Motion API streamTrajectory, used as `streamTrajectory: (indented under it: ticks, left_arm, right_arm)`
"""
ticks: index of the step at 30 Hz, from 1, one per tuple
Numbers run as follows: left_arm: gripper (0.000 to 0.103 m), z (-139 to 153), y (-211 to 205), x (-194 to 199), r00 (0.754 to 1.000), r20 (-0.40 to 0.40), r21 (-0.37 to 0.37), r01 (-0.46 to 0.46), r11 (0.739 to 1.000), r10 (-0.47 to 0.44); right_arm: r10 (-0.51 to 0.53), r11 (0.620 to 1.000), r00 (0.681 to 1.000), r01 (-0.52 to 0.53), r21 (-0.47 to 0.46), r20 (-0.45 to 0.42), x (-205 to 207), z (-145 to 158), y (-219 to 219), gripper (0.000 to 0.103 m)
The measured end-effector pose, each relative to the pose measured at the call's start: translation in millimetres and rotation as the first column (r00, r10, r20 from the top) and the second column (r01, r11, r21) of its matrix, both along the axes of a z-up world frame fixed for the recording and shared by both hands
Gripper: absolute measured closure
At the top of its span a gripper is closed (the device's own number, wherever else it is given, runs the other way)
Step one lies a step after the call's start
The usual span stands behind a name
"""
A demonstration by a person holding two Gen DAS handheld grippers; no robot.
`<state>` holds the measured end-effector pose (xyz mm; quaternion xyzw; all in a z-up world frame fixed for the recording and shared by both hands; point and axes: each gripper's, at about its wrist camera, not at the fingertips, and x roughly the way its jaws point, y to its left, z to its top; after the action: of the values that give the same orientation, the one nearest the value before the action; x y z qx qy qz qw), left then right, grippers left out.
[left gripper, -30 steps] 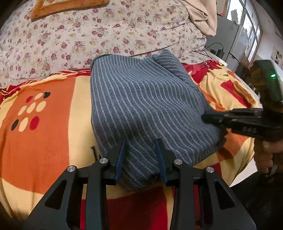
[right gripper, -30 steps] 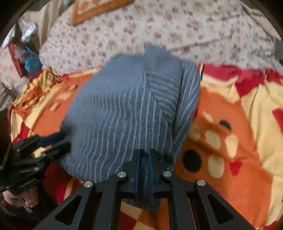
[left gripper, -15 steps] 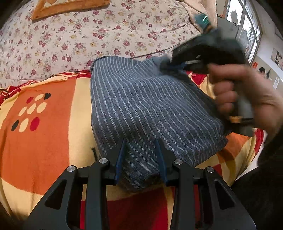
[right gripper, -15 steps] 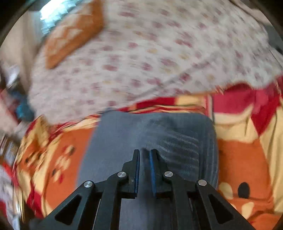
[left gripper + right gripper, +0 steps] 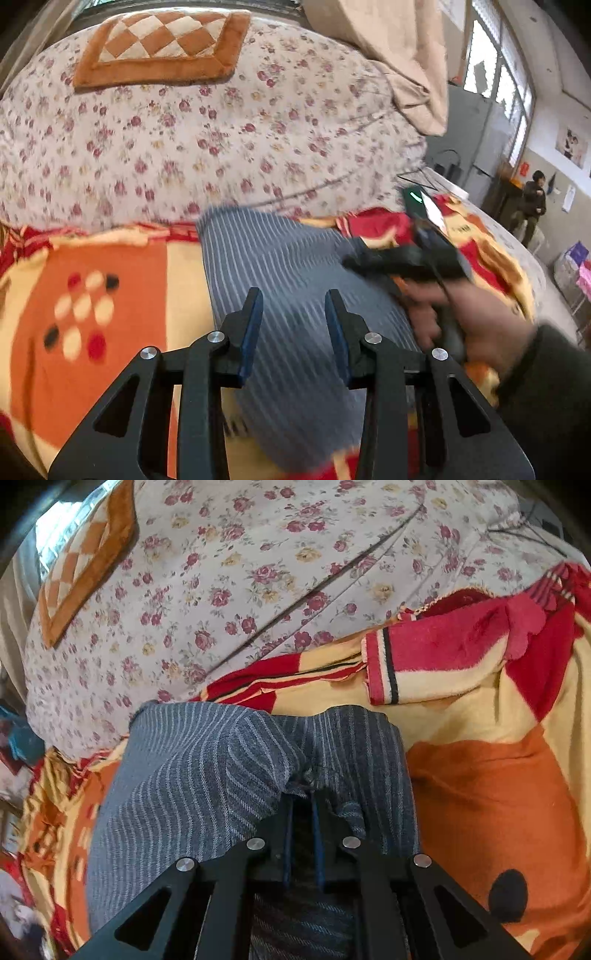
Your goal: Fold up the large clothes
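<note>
A grey-blue striped garment (image 5: 295, 295) lies folded on an orange, yellow and red blanket (image 5: 110, 295). My left gripper (image 5: 293, 314) is open above the garment's near part, holding nothing. My right gripper (image 5: 303, 805) is shut on a bunched fold of the striped garment (image 5: 192, 775) at its right side, with cloth between the fingers. In the left wrist view the right gripper (image 5: 354, 262) and the hand holding it rest on the garment's right edge.
A floral quilt (image 5: 184, 147) piles up behind the garment, with an orange checkered cushion (image 5: 159, 44) on top. A beige cloth (image 5: 406, 55) hangs at the back right. The blanket's edge drops off at right, where a person (image 5: 532, 206) sits far off.
My right gripper swung from the garment's near right corner over it and now pinches a fold at its right side. My left gripper has let go of the near edge and risen.
</note>
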<state>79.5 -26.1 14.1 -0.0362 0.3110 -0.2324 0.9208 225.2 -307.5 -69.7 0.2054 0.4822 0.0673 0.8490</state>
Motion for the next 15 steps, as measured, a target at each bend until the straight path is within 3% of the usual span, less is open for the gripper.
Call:
streamTrajectory:
  ticks: [1, 2, 6, 8, 10, 12, 14, 15]
  left_arm:
    - [0.049, 2.5, -4.9, 15.5, 1.0, -0.019, 0.01, 0.019, 1.0, -0.018]
    - [0.044, 3.0, -10.4, 33.2, 0.998, -0.044, 0.015, 0.045, 0.999, -0.044]
    - [0.044, -20.8, -28.3, 88.3, 0.983, -0.165, 0.083, 0.094, 0.992, -0.079]
    - [0.044, -42.1, -29.8, 97.8, 0.97, -0.226, 0.089, 0.114, 0.989, -0.092]
    - [0.044, -61.7, -27.1, 92.8, 0.968, -0.232, 0.08, 0.115, 0.99, -0.093]
    - [0.044, -65.3, -32.4, 89.2, 0.972, -0.215, 0.118, 0.117, 0.986, -0.09]
    - [0.039, -63.0, -33.6, 87.8, 0.972, -0.208, 0.11, 0.132, 0.985, -0.107]
    - [0.039, -64.5, -32.4, 88.5, 0.971, -0.209, 0.1, 0.134, 0.986, -0.111]
  right_arm:
    - [-0.009, 1.0, 1.0, 0.009, 0.014, 0.019, -2.2, 6.0, -2.1, 0.094]
    - [-0.017, 1.0, 0.998, 0.015, 0.024, 0.052, -5.5, 14.8, -3.8, 0.094]
    - [0.013, 1.0, 0.974, -0.011, -0.01, 0.228, -24.9, 62.1, 4.0, 0.094]
    - [0.062, 0.998, 0.954, -0.052, -0.041, 0.294, -30.7, 79.5, 18.7, 0.092]
    - [0.125, 0.992, 0.939, -0.114, -0.054, 0.32, -26.2, 83.4, 35.3, 0.087]
    - [0.157, 0.987, 0.953, -0.139, -0.085, 0.259, -12.2, 69.4, 45.8, 0.08]
    - [0.161, 0.984, 0.98, -0.149, -0.1, 0.118, 8.3, 37.4, 48.8, 0.075]
    - [0.156, 0.985, 0.988, -0.156, -0.079, -0.005, 19.2, 9.6, 47.1, 0.075]
